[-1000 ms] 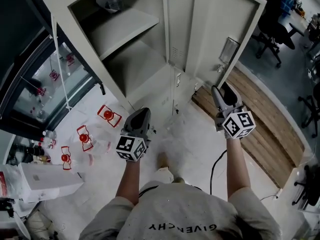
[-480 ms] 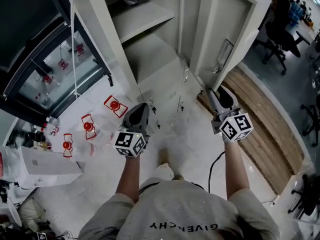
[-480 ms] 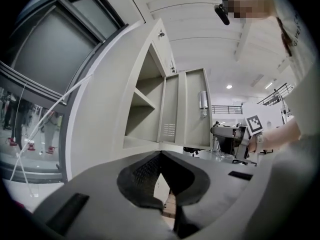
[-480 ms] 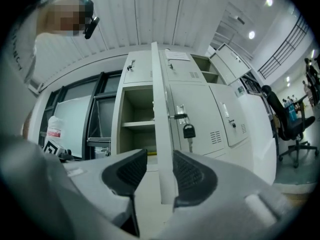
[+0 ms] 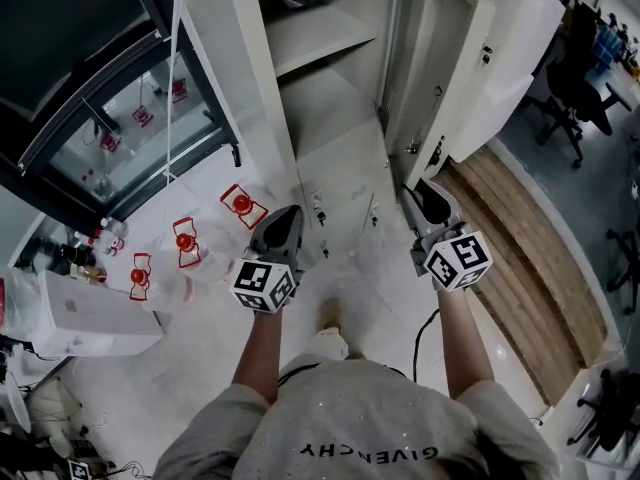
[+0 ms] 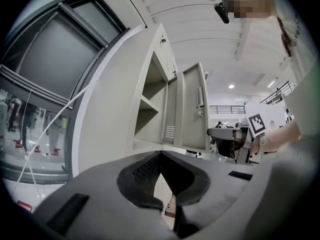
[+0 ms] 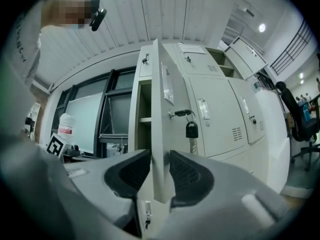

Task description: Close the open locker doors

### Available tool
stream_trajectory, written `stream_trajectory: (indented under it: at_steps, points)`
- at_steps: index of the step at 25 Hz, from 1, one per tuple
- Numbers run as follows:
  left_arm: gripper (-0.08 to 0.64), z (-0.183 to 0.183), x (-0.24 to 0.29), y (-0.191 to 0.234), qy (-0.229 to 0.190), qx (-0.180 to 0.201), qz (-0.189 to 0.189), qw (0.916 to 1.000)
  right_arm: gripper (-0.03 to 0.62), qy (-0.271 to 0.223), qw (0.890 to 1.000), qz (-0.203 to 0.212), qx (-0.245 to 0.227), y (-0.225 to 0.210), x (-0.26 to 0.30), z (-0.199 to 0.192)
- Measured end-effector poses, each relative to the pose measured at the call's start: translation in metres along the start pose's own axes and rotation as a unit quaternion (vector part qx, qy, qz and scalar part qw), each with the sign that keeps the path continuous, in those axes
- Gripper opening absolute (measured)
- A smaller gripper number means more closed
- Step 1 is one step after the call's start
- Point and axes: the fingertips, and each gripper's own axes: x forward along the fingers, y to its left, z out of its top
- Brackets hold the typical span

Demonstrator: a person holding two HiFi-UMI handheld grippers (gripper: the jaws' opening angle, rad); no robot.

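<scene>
Standing on a pale speckled floor (image 5: 380,288), a person in a grey shirt (image 5: 370,428) is holding a gripper in each hand, both pointing level at a bank of cream metal lockers (image 5: 345,108).

The left tongs (image 5: 287,218) are sitting pressed together, tip against tip, with nothing between them. They are hovering near, but apart from, the wide-swung cream left locker door (image 5: 235,78).

The right tongs (image 5: 425,196) have just been closing and are straddling the free edge of the open cream right locker door (image 5: 452,68). In the right gripper view one pad is lying against that edge while a thin gap is showing at the other, so these tongs are standing spread and not yet clamping. A black padlock (image 7: 191,130) is hanging from the hasp on that door's face.

Between the two doors, the open compartment is showing a bare grey shelf (image 5: 320,33).

Farther left, small red-and-white items (image 5: 185,243) are lying on the floor beside a dark glass-fronted cabinet (image 5: 110,118). Farther right, a strip of wooden planks (image 5: 520,238) is running along the floor, and a black office chair (image 5: 585,78) is standing beyond it.
</scene>
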Motion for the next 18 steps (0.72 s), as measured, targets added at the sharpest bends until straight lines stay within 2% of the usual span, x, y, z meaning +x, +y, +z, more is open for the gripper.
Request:
stream_trajectory:
  at_steps: [12,18]
  points:
    - [-0.003,0.001,-0.010,0.021,-0.001,0.000,0.023,0.9997,0.112,0.004,0.999,0.054,0.005,0.050,0.048,-0.009]
    - [-0.003,0.004,-0.010,0.029,0.002,0.022,0.029,0.9993,0.112,-0.003,0.997,0.078,0.016,0.071,0.076,-0.013]
